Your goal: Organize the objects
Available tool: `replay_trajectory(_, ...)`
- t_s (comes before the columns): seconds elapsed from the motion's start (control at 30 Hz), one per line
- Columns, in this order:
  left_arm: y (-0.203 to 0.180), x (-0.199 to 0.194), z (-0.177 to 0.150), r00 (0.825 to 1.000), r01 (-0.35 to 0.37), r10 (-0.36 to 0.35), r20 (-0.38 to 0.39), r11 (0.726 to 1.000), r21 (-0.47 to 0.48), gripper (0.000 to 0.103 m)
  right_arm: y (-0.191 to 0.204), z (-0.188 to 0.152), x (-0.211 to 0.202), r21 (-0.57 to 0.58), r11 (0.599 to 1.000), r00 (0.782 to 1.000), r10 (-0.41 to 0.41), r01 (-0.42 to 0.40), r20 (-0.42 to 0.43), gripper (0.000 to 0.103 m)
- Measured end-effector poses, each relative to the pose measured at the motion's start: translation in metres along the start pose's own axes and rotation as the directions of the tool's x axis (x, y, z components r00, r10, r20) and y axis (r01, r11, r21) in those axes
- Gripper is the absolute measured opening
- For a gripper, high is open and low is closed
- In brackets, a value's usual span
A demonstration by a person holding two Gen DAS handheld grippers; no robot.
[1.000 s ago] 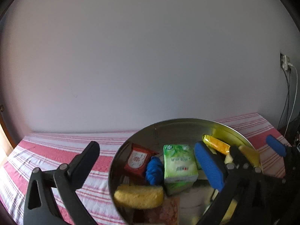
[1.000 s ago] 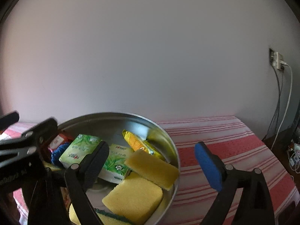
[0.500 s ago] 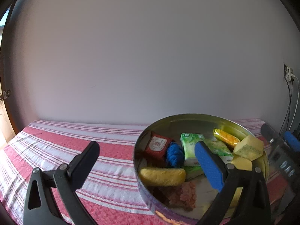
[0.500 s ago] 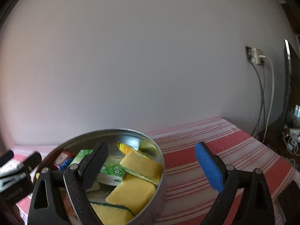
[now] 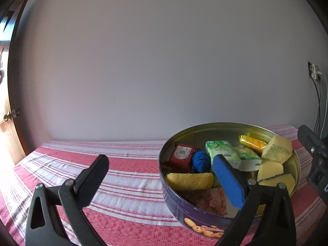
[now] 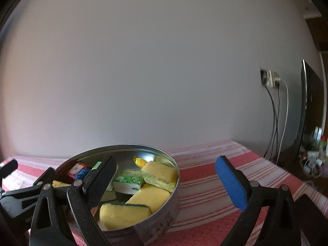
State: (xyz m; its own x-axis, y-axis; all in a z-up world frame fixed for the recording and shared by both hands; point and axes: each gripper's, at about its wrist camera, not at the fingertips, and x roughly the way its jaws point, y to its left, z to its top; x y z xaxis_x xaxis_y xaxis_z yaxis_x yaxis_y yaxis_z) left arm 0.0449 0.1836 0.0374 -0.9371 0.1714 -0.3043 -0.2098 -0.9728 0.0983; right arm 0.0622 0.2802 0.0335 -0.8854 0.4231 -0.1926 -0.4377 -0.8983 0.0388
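The round tin of sponges, tissue packs and a blue ball of yarn sits on the striped counter, right of my left gripper and left of my right gripper; both jaws gape wide, gripping nothing.

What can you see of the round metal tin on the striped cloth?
The round metal tin is a shallow, lidless cookie-style tin with a shiny bare interior and a dark blue outer wall carrying gold lettering. It sits upright on the red-and-white striped tablecloth. It holds yellow sponges, green tissue packs, a red packet, a blue yarn-like bundle and a gold wrapped bar. Neither gripper touches it.
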Motion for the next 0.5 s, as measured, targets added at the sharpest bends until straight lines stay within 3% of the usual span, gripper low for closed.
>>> replay_trajectory(0.5, 0.013, -0.019, -0.004, 0.999, 0.026, -0.026, 0.027, 1.0, -0.015, 0.103, 0.003, -0.003, -0.028, -0.007, 1.0, 0.997, -0.007, 0.008, 0.077, 0.099)
